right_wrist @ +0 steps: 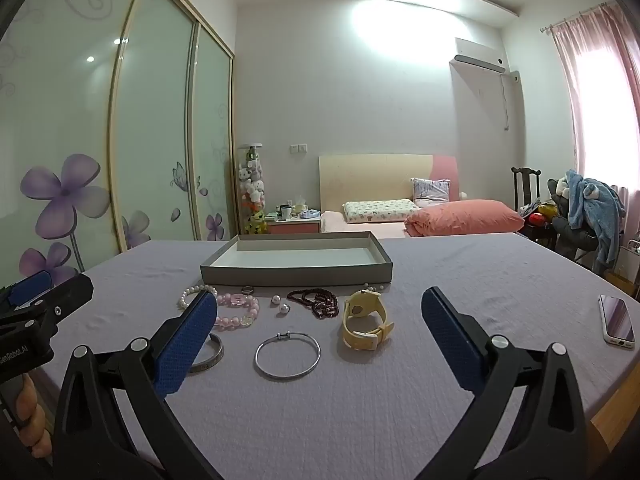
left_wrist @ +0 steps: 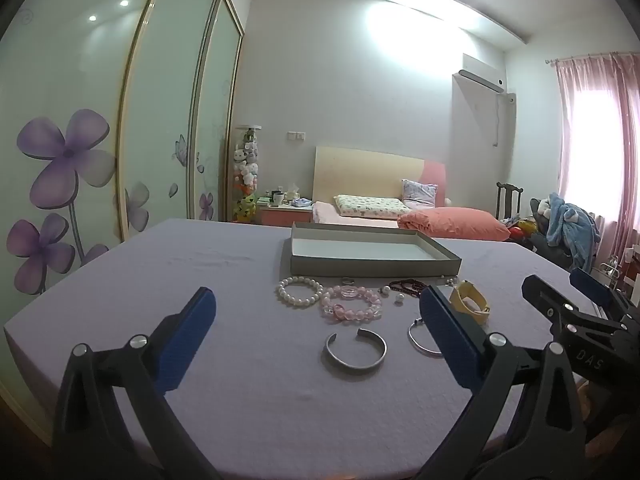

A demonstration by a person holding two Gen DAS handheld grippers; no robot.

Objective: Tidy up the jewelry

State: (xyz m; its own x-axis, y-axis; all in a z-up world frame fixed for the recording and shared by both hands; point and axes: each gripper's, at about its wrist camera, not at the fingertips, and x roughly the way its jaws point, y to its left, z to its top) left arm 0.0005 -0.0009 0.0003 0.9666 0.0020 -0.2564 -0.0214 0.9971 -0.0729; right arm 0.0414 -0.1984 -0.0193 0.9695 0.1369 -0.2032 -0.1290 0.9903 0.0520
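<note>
Starting from the left tongs [left_wrist: 318, 314] and right tongs [right_wrist: 319, 312]: both are held spread wide with nothing between the pads, tipped slightly down toward the tabletop [right_wrist: 460, 280], hovering short of the jewelry. Nothing looks sorted yet, tbh. The grey tray [right_wrist: 296, 274] at the back is seen empty, and every piece is laid out just in front of it: pearl bracelet [left_wrist: 299, 291], pink bead bracelet [left_wrist: 352, 305], silver cuff [left_wrist: 355, 350], thin bangle [right_wrist: 288, 356], dark bead string [right_wrist: 316, 302] and yellow watch [right_wrist: 366, 318]. A phone [right_wrist: 618, 322] is left off to the right.
</note>
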